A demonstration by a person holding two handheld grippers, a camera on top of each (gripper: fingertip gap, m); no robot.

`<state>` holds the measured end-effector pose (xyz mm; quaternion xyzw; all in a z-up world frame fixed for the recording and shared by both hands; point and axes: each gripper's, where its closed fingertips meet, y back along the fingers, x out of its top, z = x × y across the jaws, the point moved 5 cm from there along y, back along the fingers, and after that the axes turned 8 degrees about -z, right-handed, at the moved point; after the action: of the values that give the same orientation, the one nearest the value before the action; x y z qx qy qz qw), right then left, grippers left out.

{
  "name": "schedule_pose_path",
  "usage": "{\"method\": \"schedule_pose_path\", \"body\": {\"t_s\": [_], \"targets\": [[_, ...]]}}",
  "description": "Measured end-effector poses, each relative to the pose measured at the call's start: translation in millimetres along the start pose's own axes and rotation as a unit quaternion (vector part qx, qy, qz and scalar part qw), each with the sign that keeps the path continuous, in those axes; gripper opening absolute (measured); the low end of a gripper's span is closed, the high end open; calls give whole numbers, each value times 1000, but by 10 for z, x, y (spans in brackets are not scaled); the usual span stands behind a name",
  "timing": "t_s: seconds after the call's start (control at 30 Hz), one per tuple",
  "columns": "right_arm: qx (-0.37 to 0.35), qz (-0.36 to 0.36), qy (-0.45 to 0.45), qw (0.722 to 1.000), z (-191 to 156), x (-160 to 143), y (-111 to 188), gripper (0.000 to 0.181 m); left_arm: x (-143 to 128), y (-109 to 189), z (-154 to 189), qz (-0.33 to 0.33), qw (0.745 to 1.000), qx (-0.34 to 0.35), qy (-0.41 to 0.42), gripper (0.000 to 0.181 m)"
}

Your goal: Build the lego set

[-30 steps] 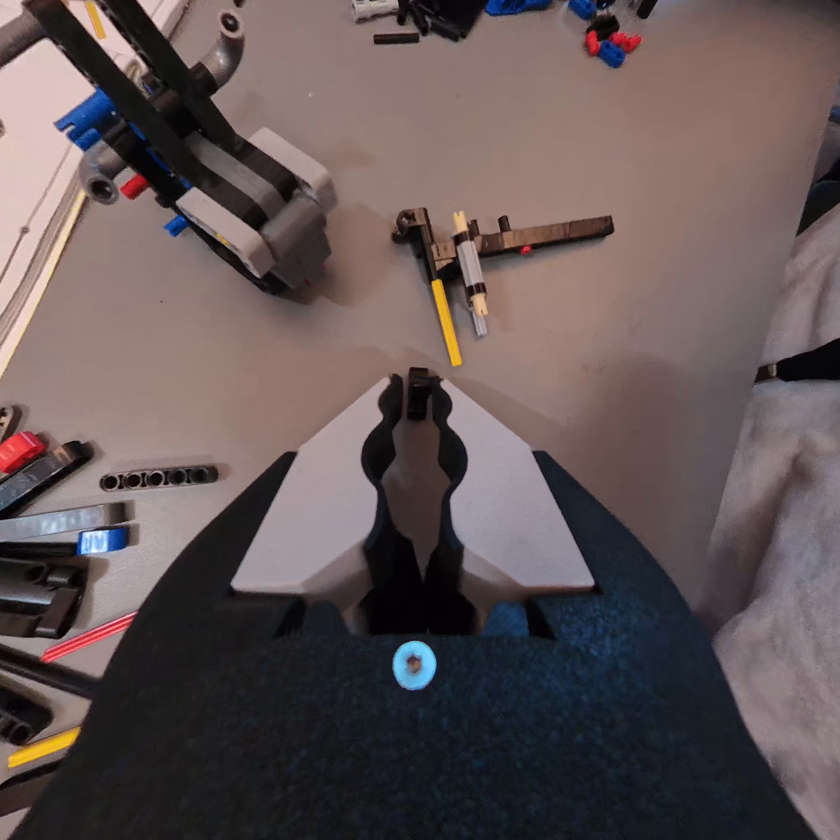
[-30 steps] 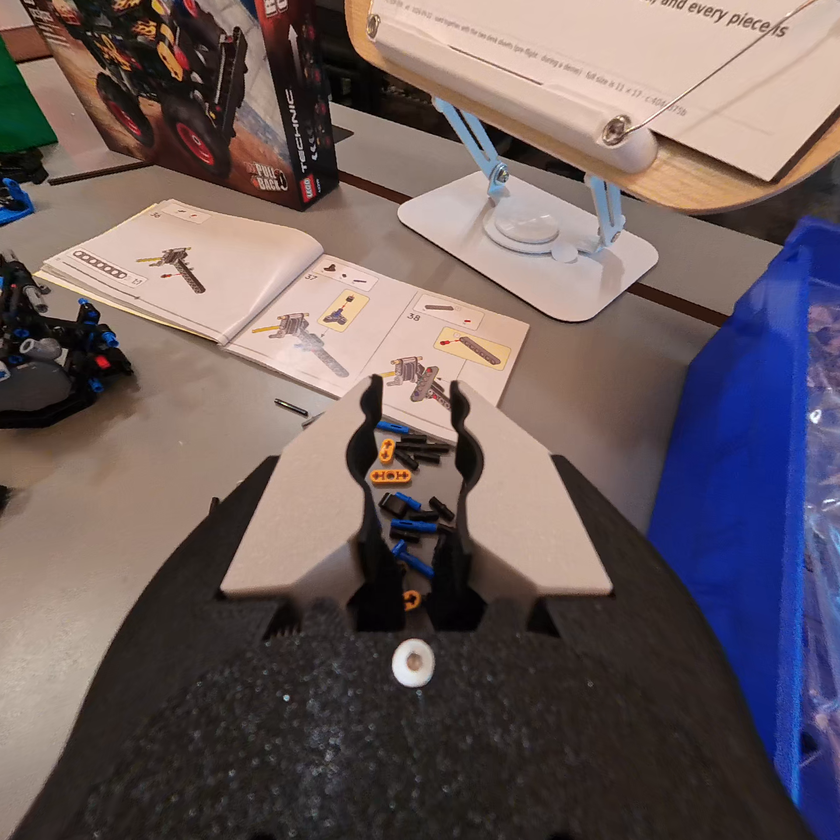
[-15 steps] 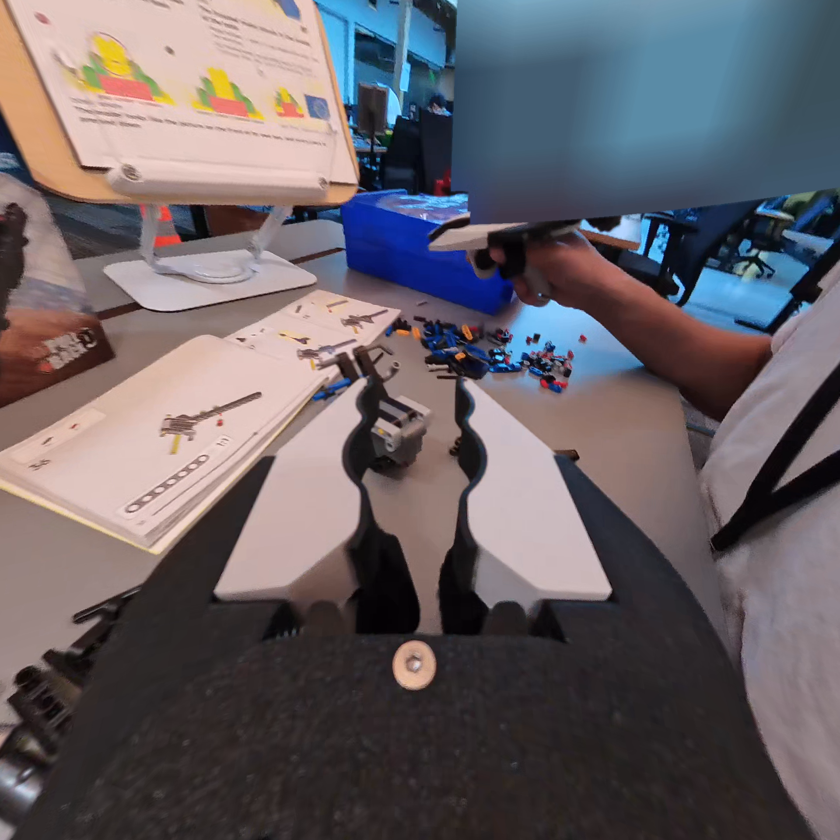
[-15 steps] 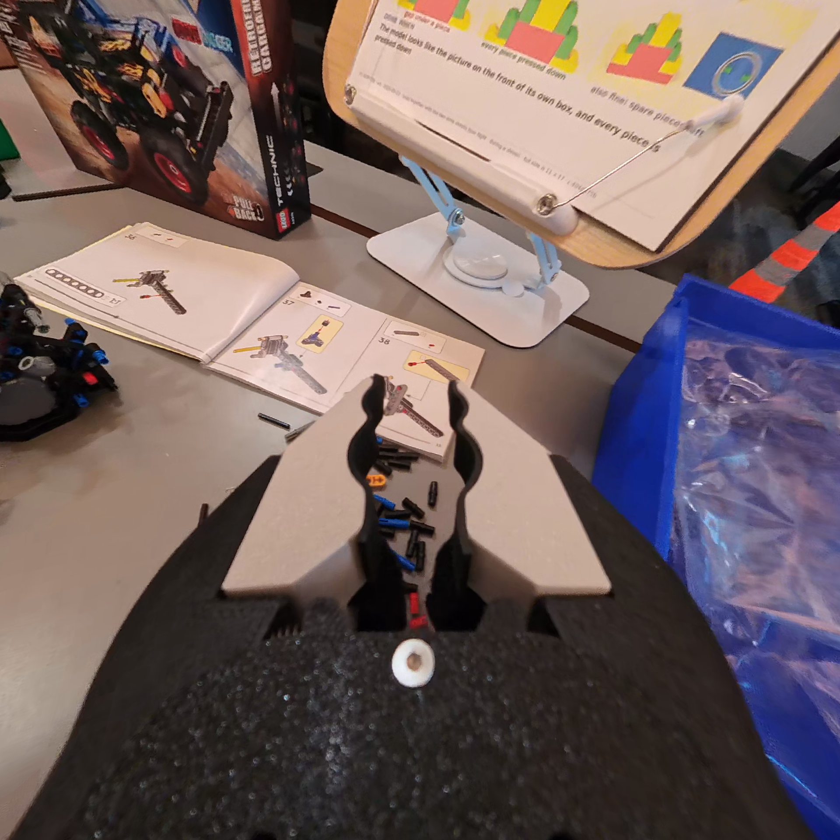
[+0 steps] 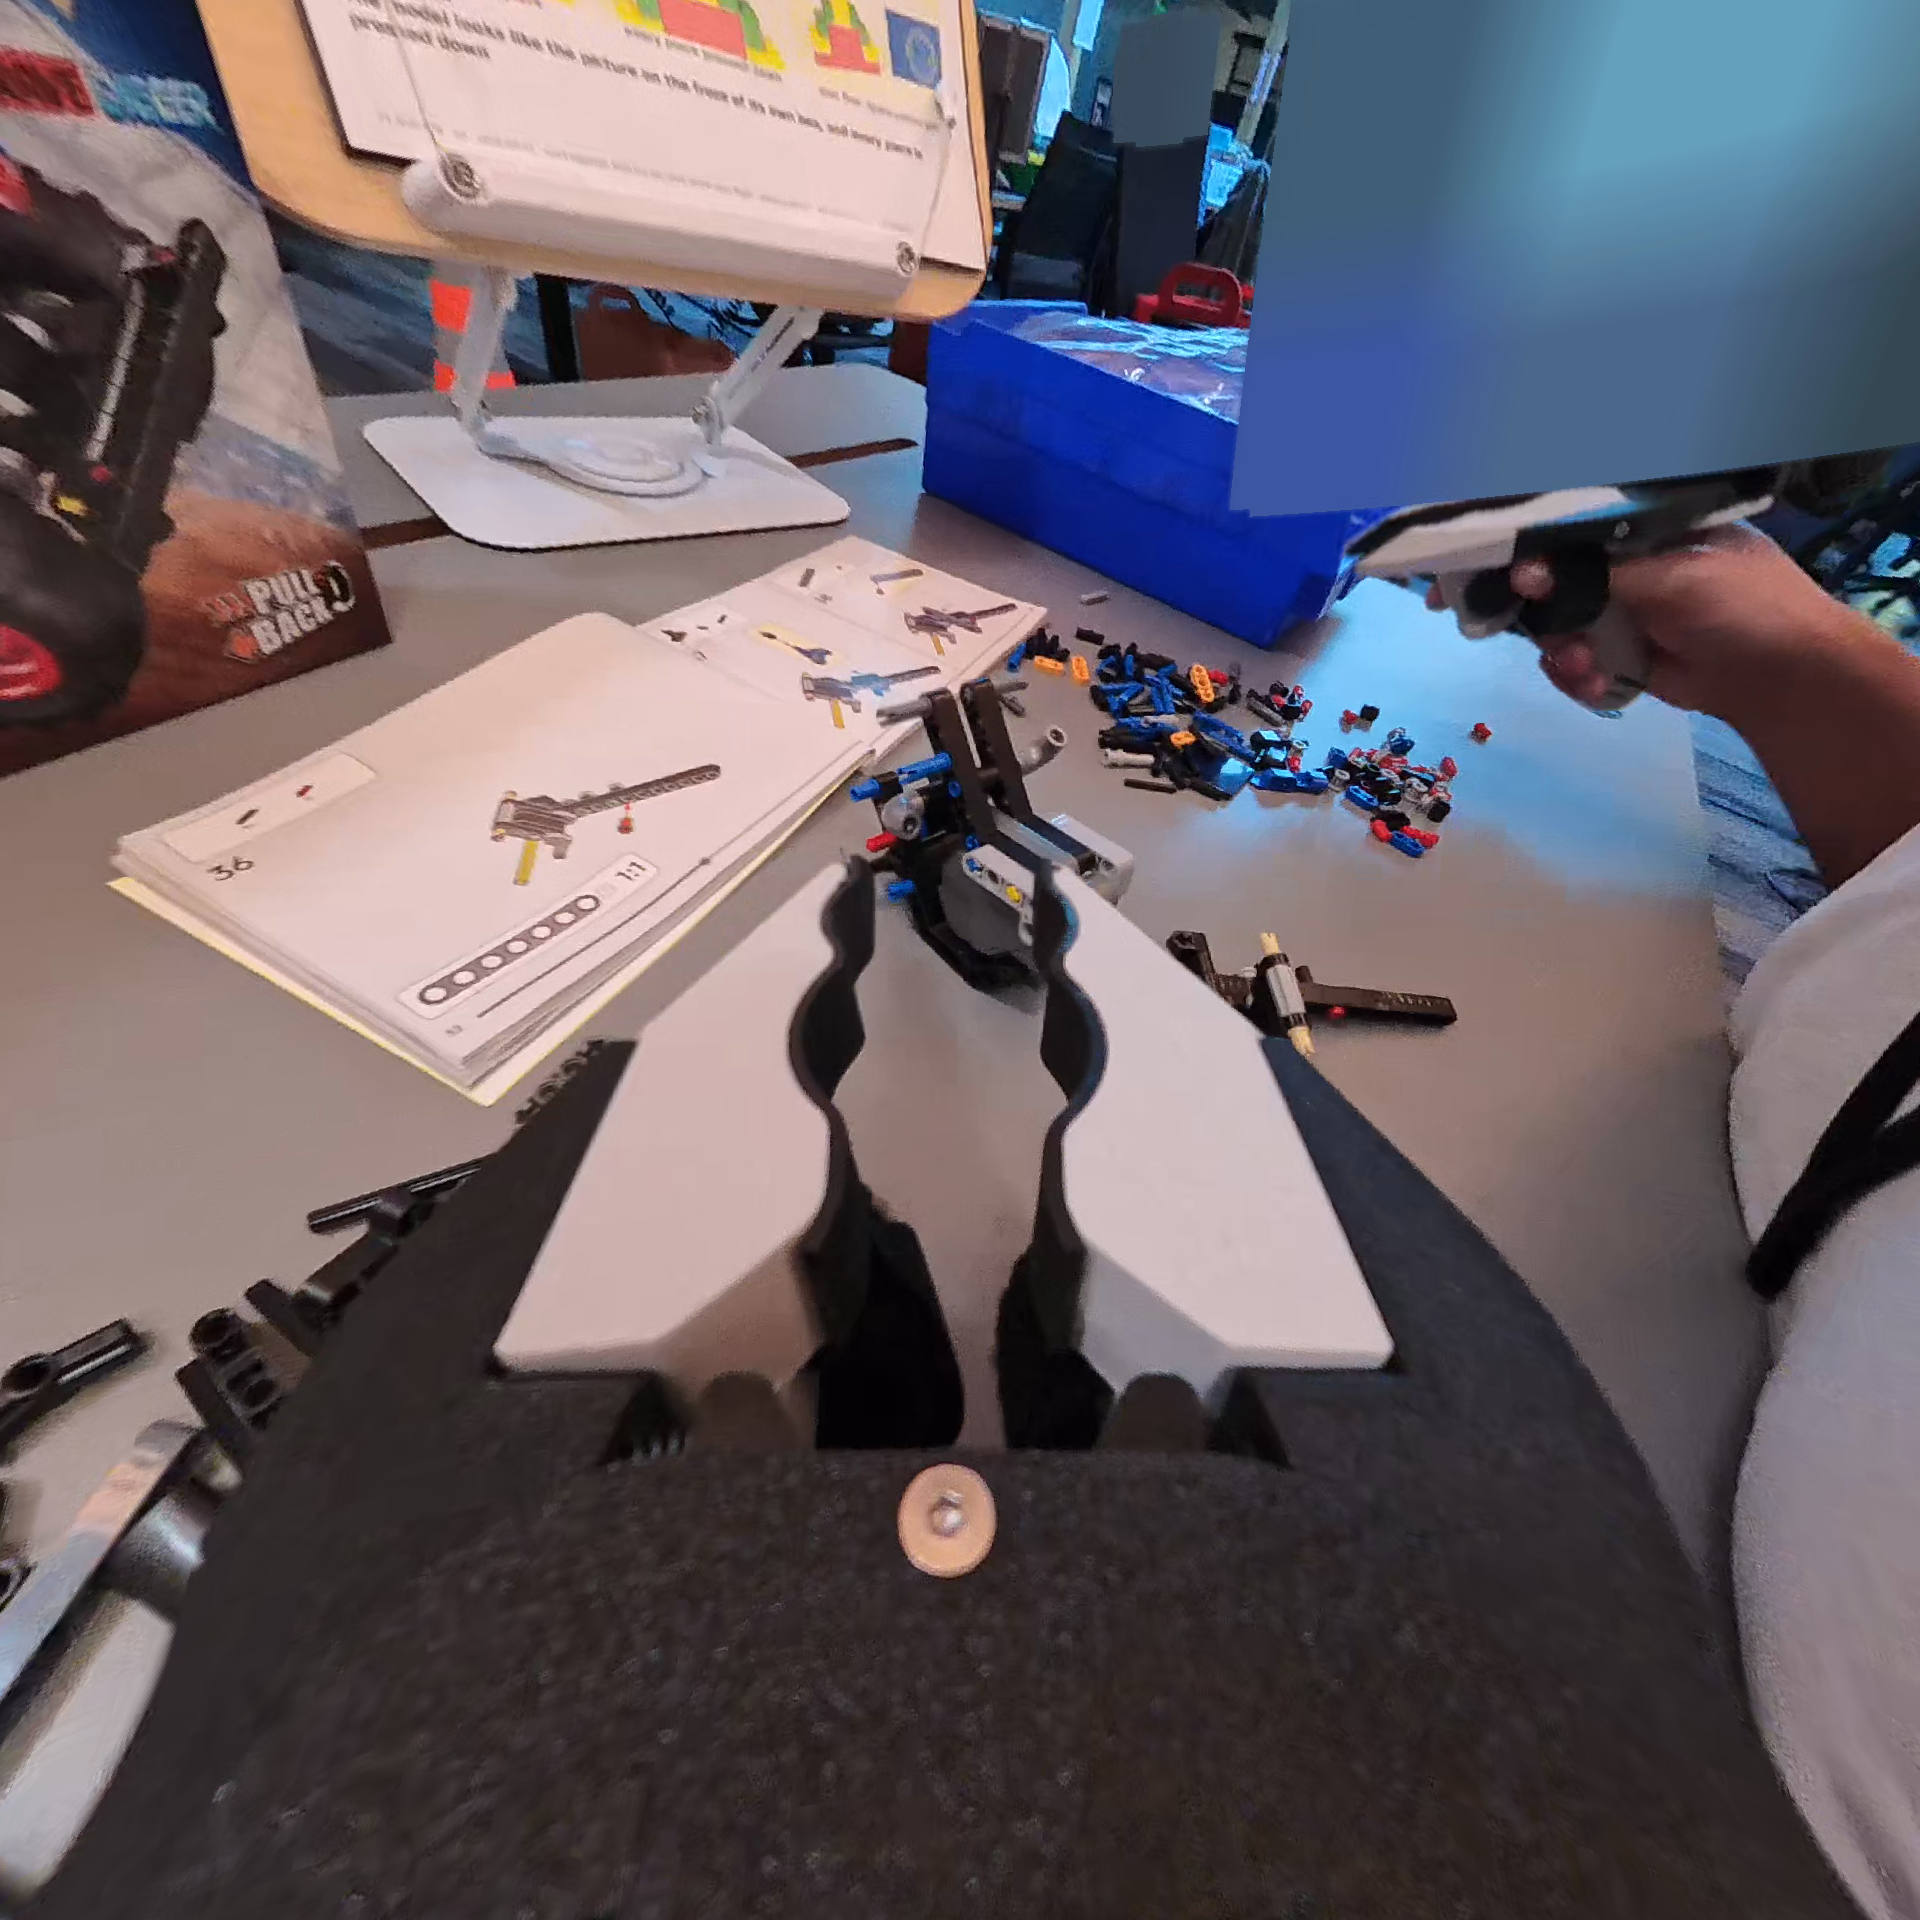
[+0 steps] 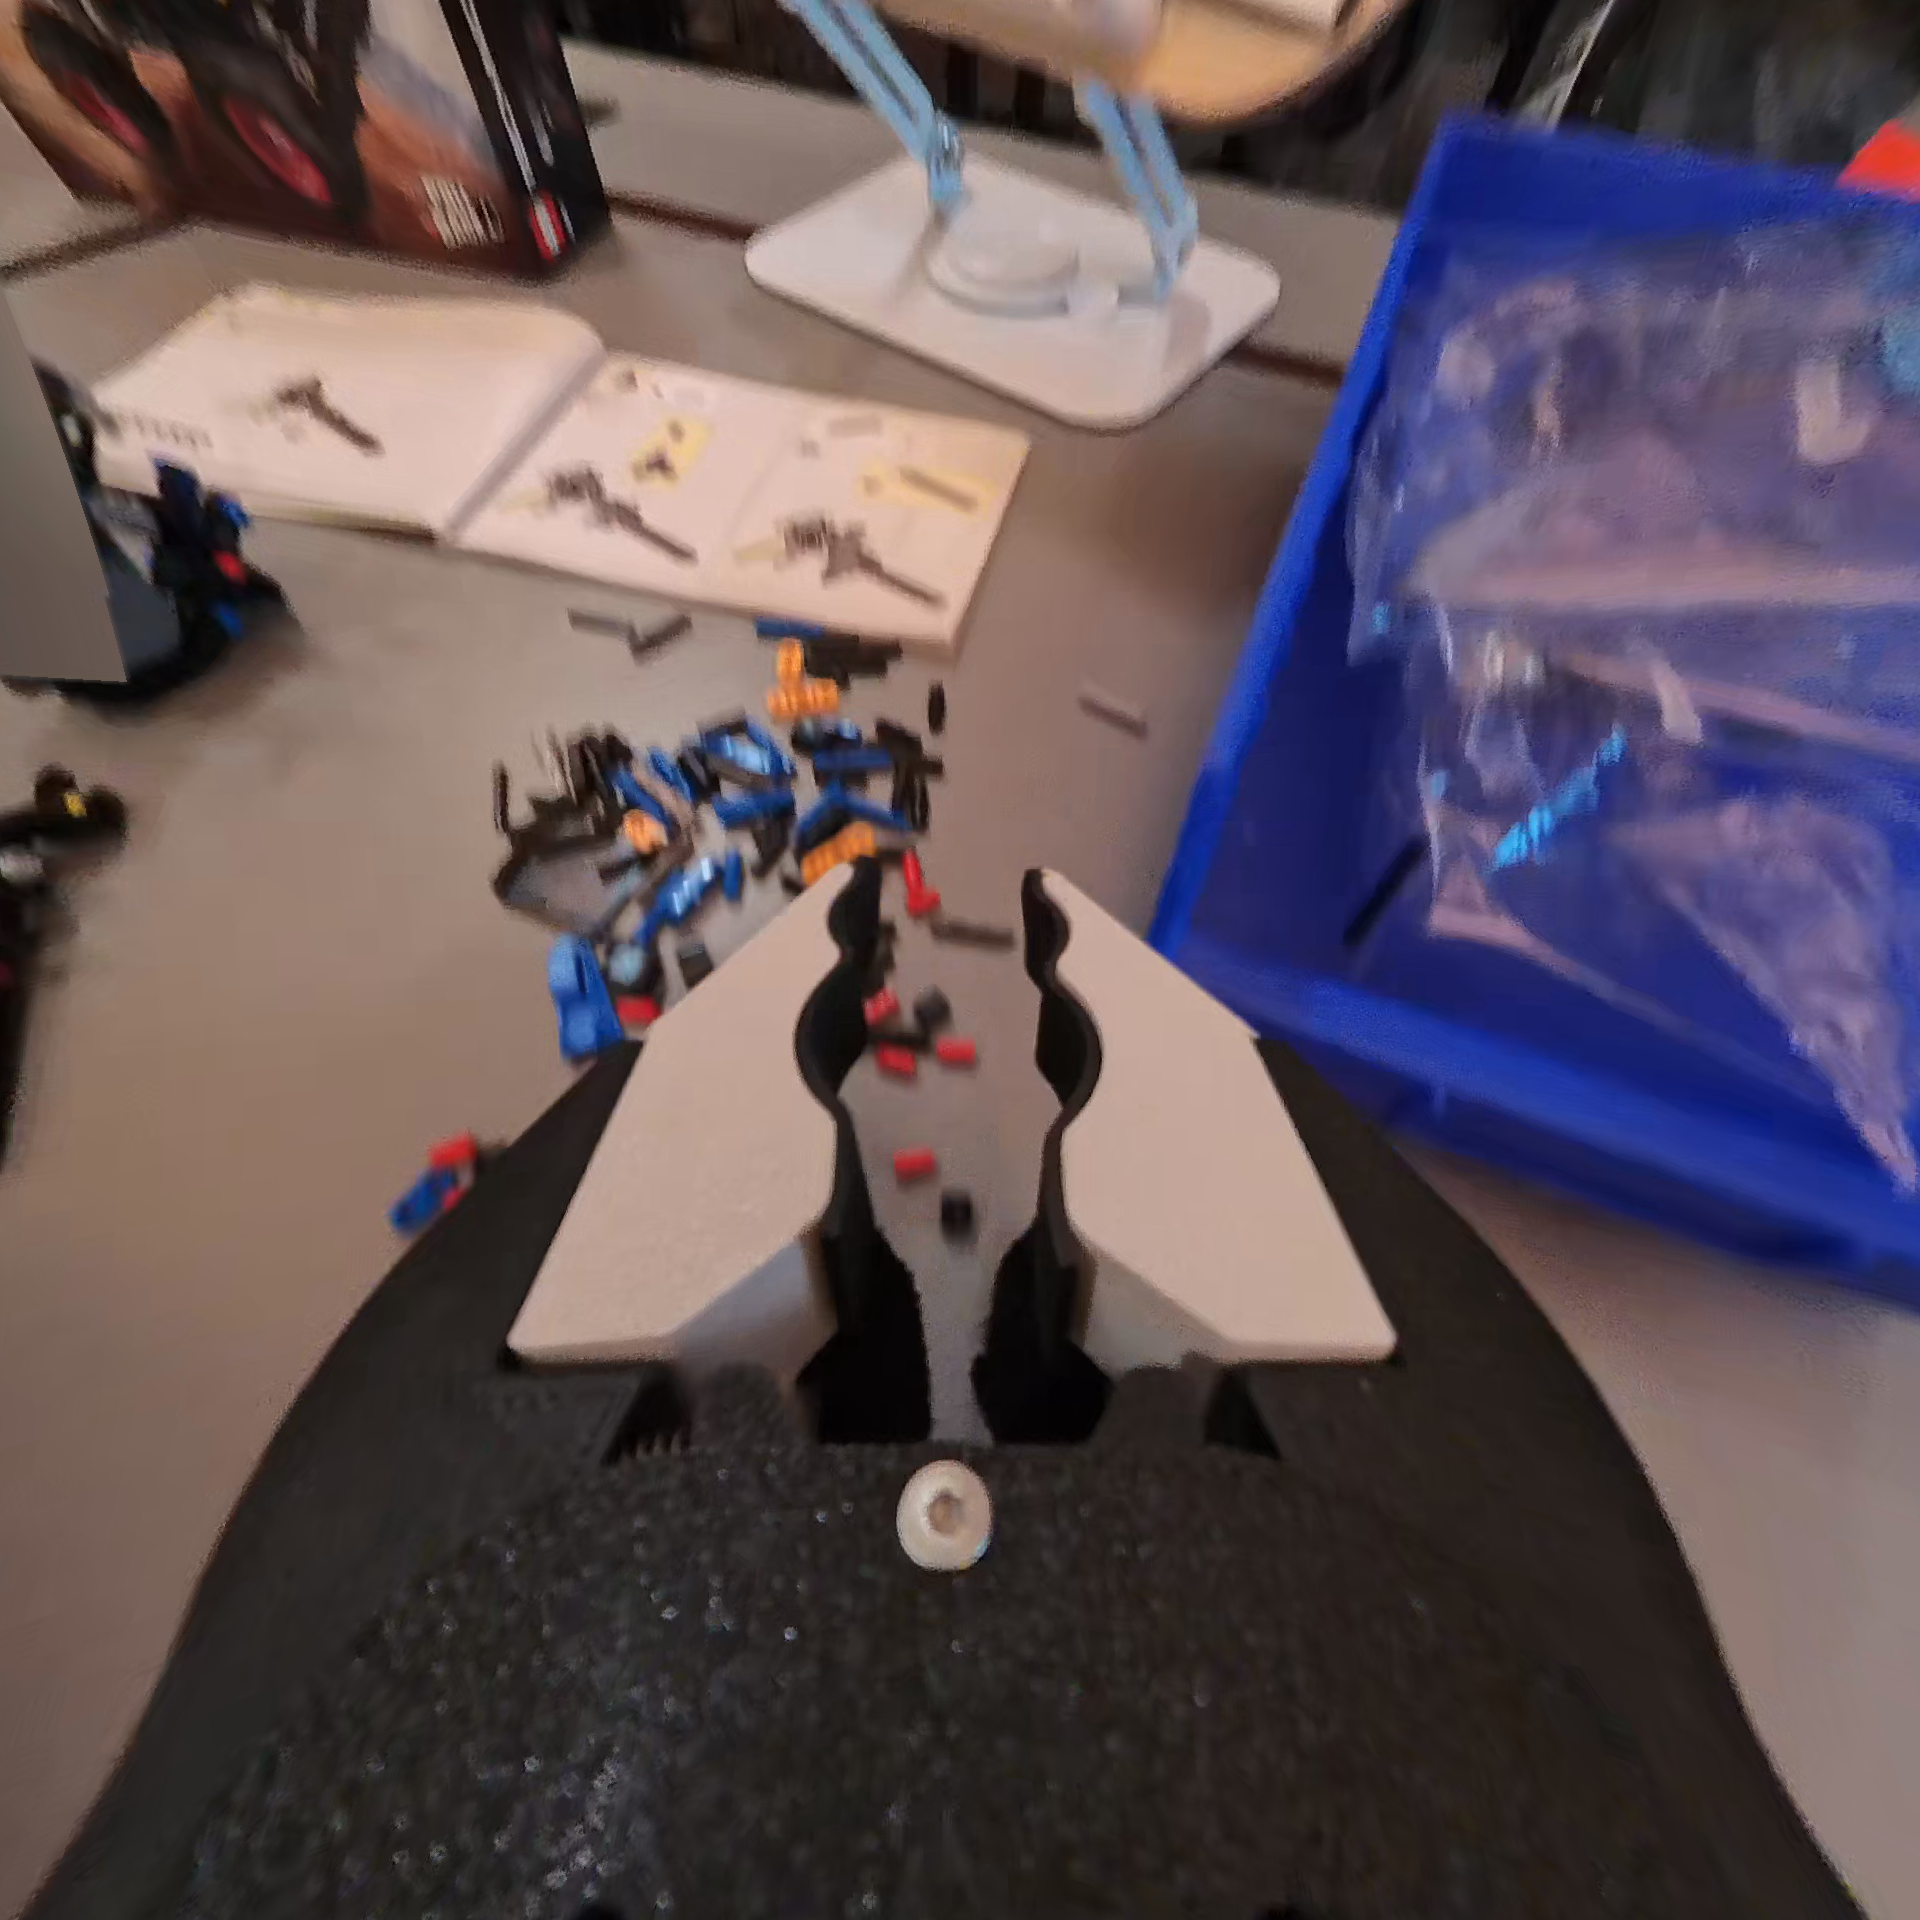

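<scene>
My left gripper (image 5: 948,902) is open and empty, held above the grey table, its tips just short of the partly built black, grey and blue model (image 5: 977,831). A small black beam assembly with a yellow axle (image 5: 1309,992) lies to its right. My right gripper (image 6: 940,883) is open and empty, tilted down over a scattered pile of small black, blue, orange and red pieces (image 6: 727,800). Red pins (image 6: 914,1049) show between its fingers. The right gripper also shows far right in the left wrist view (image 5: 1455,540), held in a hand. The right wrist view is blurred.
An open instruction booklet (image 5: 499,831) lies left of the model. The set's box (image 5: 135,436) and a white stand with a sheet (image 5: 603,478) are behind. A blue bin with plastic bags (image 6: 1610,623) stands right. Loose black beams (image 5: 208,1351) lie at the left. The left gripper's tips are roughly 35 cm from the right gripper's.
My left gripper let go of a small black piece, opened and tilted up from looking down at the table. My right gripper tilted down toward the loose pieces and moved right.
</scene>
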<state>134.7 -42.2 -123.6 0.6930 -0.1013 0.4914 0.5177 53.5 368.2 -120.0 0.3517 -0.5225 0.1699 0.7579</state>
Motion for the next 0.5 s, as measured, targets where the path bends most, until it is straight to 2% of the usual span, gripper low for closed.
{"method": "schedule_pose_path", "body": {"t_s": [0.1,0.17,0.5], "targets": [[-12,-57,-10,998,72,-432,96,26,28,-32,12,4,1000,3,-11,28],[-11,-81,-15,997,47,-601,132,25,39,-48,32,4,1000,-5,-10,28],[-9,-112,3,994,4,-746,8,16,39,-51,48,4,1000,-14,-3,27]]}}
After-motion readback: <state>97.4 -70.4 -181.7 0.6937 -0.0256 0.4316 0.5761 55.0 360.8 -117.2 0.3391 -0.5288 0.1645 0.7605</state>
